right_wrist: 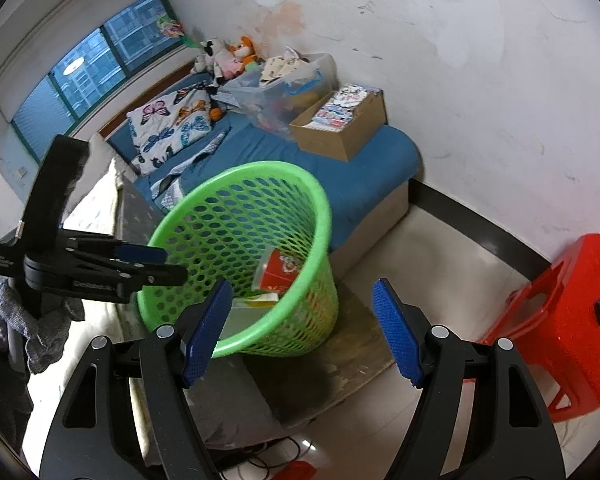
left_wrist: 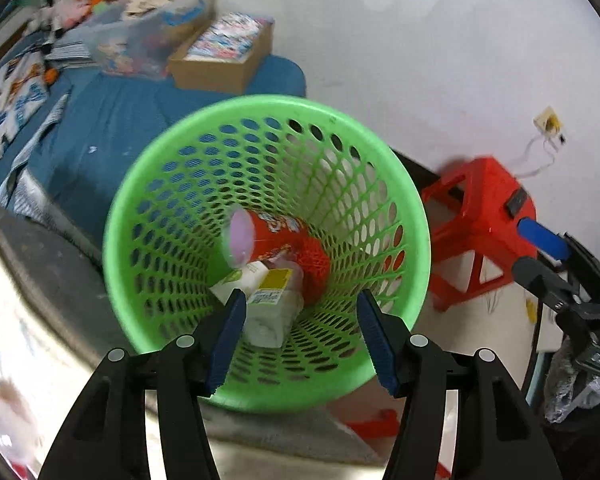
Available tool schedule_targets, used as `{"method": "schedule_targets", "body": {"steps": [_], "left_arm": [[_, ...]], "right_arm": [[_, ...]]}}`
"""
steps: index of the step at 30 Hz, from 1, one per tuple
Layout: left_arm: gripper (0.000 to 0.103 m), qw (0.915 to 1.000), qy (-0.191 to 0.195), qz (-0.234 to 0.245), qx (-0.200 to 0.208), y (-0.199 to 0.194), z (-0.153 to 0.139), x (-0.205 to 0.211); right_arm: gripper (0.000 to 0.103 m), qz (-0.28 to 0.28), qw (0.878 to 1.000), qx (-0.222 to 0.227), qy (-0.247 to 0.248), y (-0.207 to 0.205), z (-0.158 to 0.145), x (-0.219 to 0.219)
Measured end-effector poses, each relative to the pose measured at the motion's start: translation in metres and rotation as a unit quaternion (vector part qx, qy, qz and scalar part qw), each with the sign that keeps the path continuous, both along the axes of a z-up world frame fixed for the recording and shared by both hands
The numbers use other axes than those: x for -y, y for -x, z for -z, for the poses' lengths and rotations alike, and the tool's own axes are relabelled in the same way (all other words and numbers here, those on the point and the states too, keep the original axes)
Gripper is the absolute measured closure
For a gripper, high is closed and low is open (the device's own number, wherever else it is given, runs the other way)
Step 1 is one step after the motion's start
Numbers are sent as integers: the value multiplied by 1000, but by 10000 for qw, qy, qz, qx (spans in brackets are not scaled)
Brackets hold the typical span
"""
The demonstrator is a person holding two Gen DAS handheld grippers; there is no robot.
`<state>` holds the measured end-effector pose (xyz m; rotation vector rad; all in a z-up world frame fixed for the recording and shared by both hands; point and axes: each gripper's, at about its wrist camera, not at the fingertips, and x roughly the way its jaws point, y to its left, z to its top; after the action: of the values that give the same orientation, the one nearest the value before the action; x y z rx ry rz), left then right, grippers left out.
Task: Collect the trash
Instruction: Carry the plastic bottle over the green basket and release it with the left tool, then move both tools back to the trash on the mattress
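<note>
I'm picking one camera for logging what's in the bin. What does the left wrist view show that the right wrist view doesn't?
Only the left wrist view looks straight down into the green basket, showing the white carton under the red cup.

Only the right wrist view shows the window, the butterfly pillow and the left gripper from the side, over the basket rim.

Both show the basket, the cup, the red stool, the bed and the cardboard box.

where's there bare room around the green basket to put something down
Free: the pale floor between the basket and the red stool, and the blue bed corner in front of the cardboard box. Crowded: inside the basket, with a red cup and cartons, and the bed's far end with toys.
</note>
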<state>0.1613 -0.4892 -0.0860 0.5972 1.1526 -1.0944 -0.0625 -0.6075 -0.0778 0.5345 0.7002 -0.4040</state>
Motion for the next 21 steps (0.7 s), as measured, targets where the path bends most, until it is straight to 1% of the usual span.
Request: {"method": "schedule_targets", "body": {"steps": [5,9,12,14,16,18,20,21], "left_arm": [[47,9984,377,-410,106,0,-19,-44],[47,9941,644,-844,220,2,-33,-90],[47,9883,859,-1230,283,5,-42,-128],[47,9851,955,-1392,325,5,-46,-146],[47,9801,1054,-1625,435,9,-50,-172],[47,9756,1130,-1825,468,11,-54,-197],[47,9716,1152,-1983,591,13,-56,-217],[47,9678,1168,-2116,706,15,-59,-232]], "right_arm": [[30,-271,9996,33,69,-11,-8,-18],[30,-532,9985,83,121,-23,-16,-38],[30,-746,9970,96,169,-35,-21,-53],[30,-891,9958,106,205,-43,-25,-64],[30,-1067,9939,116,254,-54,-29,-77],[27,-1204,9922,139,281,-62,-32,-87],[27,-1356,9902,157,312,-70,-35,-98],[27,-1432,9890,168,332,-74,-37,-104]]}}
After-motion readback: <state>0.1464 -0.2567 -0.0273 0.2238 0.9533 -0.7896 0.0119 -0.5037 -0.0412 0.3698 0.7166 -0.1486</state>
